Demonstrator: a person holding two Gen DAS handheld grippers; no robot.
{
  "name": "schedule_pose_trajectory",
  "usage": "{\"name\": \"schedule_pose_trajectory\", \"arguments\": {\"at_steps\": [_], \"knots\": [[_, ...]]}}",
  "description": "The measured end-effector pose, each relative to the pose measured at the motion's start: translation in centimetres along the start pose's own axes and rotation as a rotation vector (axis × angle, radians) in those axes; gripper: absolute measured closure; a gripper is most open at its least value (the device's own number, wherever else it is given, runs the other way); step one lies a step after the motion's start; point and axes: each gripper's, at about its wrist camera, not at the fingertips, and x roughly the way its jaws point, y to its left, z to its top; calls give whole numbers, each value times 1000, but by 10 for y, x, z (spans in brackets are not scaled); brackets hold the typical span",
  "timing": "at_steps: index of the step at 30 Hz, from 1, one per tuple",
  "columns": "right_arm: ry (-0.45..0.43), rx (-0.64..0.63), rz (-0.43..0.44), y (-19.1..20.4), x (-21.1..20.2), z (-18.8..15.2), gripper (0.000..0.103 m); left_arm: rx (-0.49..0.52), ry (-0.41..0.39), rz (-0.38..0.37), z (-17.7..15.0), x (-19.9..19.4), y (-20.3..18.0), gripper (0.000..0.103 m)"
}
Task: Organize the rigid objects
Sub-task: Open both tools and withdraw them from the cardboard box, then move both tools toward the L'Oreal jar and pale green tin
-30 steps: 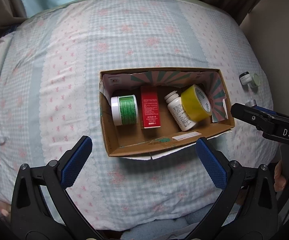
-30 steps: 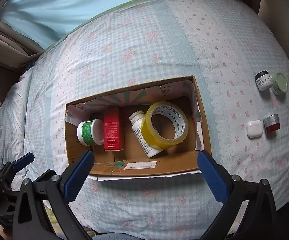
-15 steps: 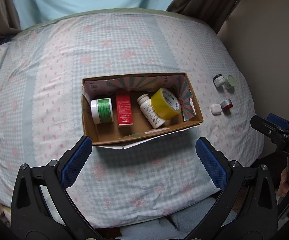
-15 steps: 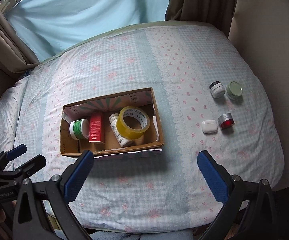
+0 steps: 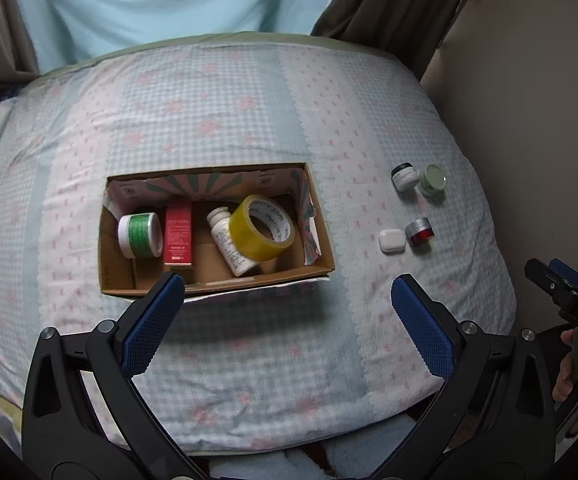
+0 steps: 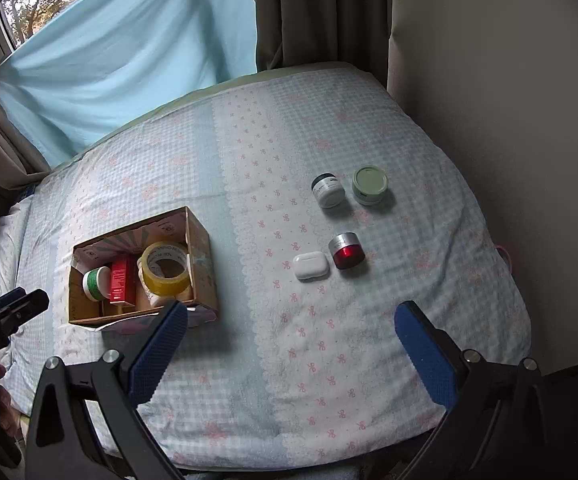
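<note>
Left wrist view: the left gripper (image 5: 288,300) hangs with its blue pads spread wide and nothing between them, low over the near edge of a patterned quilt (image 5: 217,120). At left of centre on the quilt sits an open cardboard box (image 5: 321,254). Inside it, from left to right, lie a white jar with a green label (image 5: 141,236), a red carton (image 5: 178,234), a white pill bottle (image 5: 231,246) and a roll of yellow tape (image 5: 261,228) leaning on that bottle. To the right of the box, well apart from it, four small things rest on the quilt: a white earbud case (image 5: 391,241) just beside a red jar with a silver lid (image 5: 420,232), and farther back a white jar with a dark lid (image 5: 404,177) just beside a pale green jar (image 5: 433,179). The right gripper (image 6: 291,322), empty too, has its fingers parted wide above the near quilt, in front of those four things.
</note>
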Motion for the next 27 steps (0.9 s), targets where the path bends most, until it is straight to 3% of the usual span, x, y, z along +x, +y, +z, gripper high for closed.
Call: {"name": "schedule_pose_trajectory", "arguments": {"at_steps": [10, 15, 21, 27], "knots": [[-11, -145, 25, -97, 34, 50, 0, -70, -10, 49, 22, 49, -108, 0], [-20, -263, 44, -121, 77, 75, 0, -109, 25, 46, 42, 86, -145, 0], [-18, -233, 93, -148, 135, 101, 0, -152, 91, 23, 76, 146, -178, 0], [-28, -308, 72, -155, 188, 114, 0, -178, 170, 2, 112, 221, -198, 0]]}}
